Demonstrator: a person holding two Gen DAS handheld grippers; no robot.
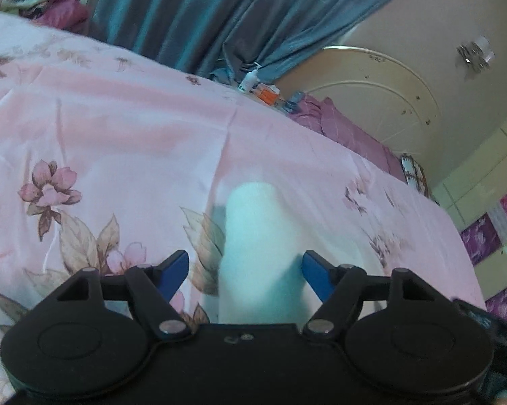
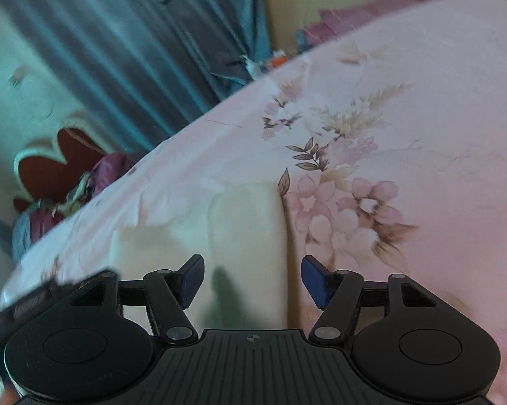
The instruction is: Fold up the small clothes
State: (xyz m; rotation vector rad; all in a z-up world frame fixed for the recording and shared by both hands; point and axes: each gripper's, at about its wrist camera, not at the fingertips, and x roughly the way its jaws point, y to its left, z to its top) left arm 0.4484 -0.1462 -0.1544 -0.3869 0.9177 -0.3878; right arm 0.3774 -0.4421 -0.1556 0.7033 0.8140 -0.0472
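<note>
Left wrist view: the left gripper (image 1: 246,271) hangs over a bed, its blue-padded jaws spread wide, a white cloth (image 1: 257,253) lying between them and touching neither. The cloth is soft, rounded at its far end and rolled or folded into a narrow strip that runs from 6 o'clock toward centre. It rests on a satiny pink sheet (image 1: 135,128) printed with brown-leaved blossoms and creased by long fold lines. No writing can be read; a small white bottle (image 1: 248,80) and an orange box (image 1: 267,93) at 12 o'clock are too blurred for labels. Teal curtains (image 1: 203,13) hang behind the bed's far edge, and a cream arched headboard (image 1: 381,84) stands at 2 o'clock beside a purple pillow (image 1: 341,128). Open sheet spreads wide toward 9 and 10 o'clock.

Right wrist view: the right gripper (image 2: 252,278) also stands with jaws apart, gripping nothing. The cloth (image 2: 240,236) here shows cream, thick and layered, its straight right edge running up from 6 o'clock just inside the right pad. The sheet (image 2: 422,118) stretches bare toward 2 o'clock; its edge falls away at 9 o'clock toward crumpled clothing (image 2: 84,185).
</note>
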